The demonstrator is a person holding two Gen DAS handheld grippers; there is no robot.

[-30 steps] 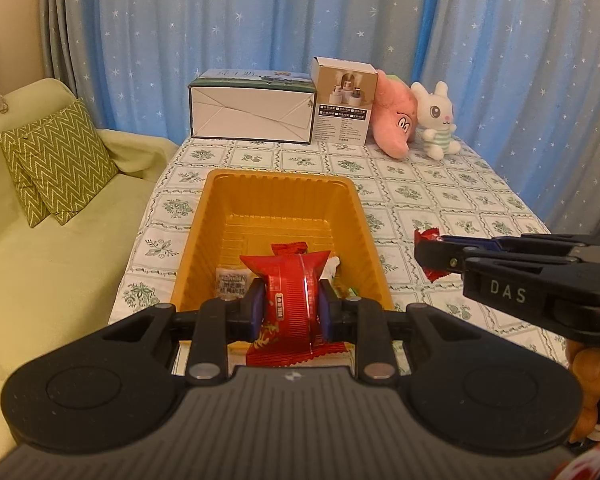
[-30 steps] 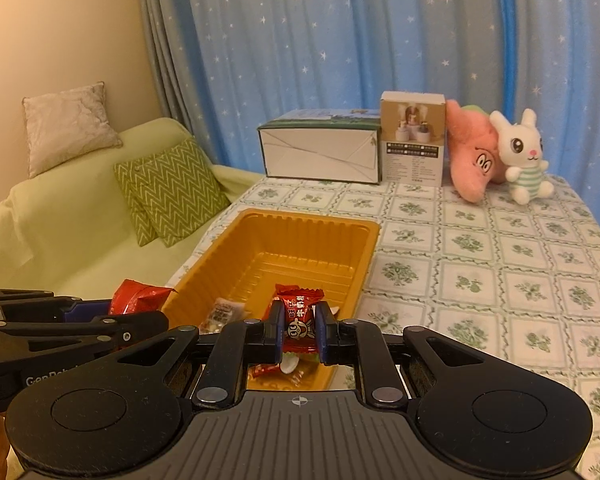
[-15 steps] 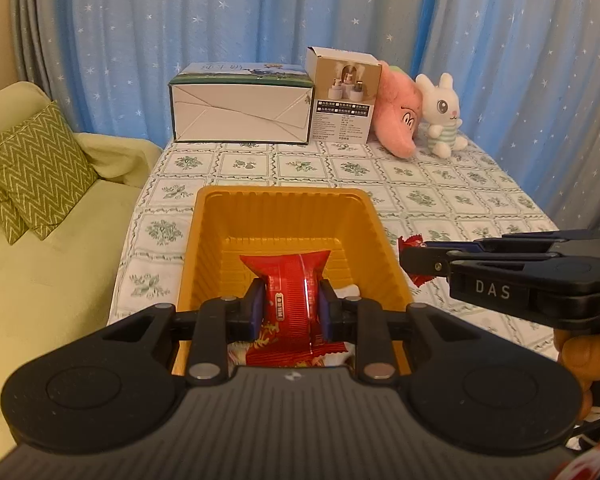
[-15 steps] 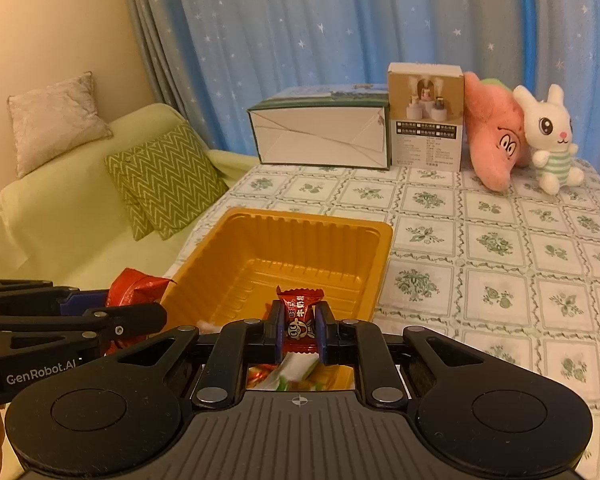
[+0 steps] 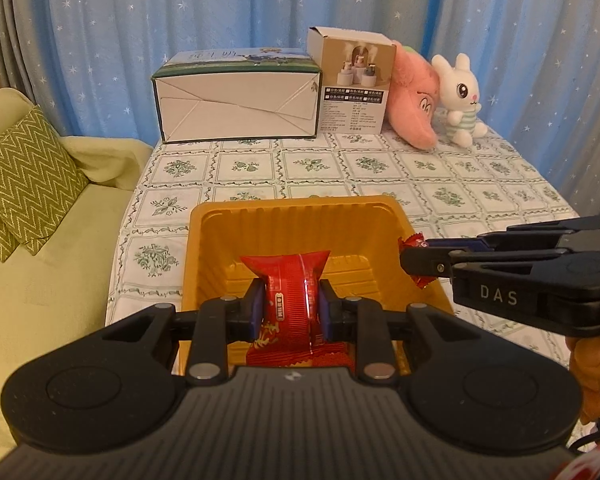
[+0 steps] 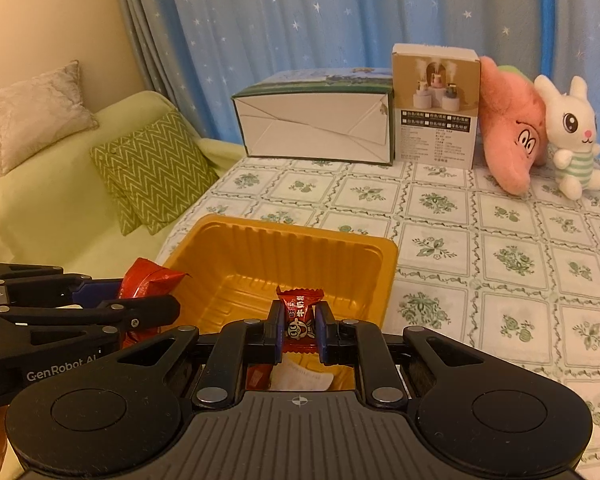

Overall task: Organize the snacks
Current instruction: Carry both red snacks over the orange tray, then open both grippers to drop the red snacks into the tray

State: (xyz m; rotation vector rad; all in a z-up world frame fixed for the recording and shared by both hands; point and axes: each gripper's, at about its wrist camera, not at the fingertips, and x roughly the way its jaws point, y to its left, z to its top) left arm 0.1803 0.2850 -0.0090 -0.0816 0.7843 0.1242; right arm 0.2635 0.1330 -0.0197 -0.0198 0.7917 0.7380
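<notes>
Both grippers tilt down over the orange ribbed plastic tray (image 5: 292,216) – the left gripper (image 5: 291,307) clamps a large red foil snack packet (image 5: 290,280), the right gripper (image 6: 299,326) pinches a small red wrapped candy (image 6: 299,312). Wrappers, possibly more snacks, lie in the tray.

The orange-yellow tray (image 5: 296,216) is sitting on a white tablecloth (image 5: 440,184) showing a grid of green leaf sprigs. The larger snack packet (image 5: 290,280) is showing glossy red with pale print; the small candy (image 6: 300,314) is reading red with a white cartoon face. Both grippers are appearing black with blue pads (image 5: 256,308) (white lettering on their sides). Blue curtains (image 5: 180,8) are carrying small white stars. The sofa (image 6: 56,200) is looking pale yellow-green, one cushion (image 6: 152,168) wearing a green-and-white zigzag. The plush rabbit (image 6: 568,136) is showing white with a green-striped shirt, beside a pink plush (image 6: 508,136).
</notes>
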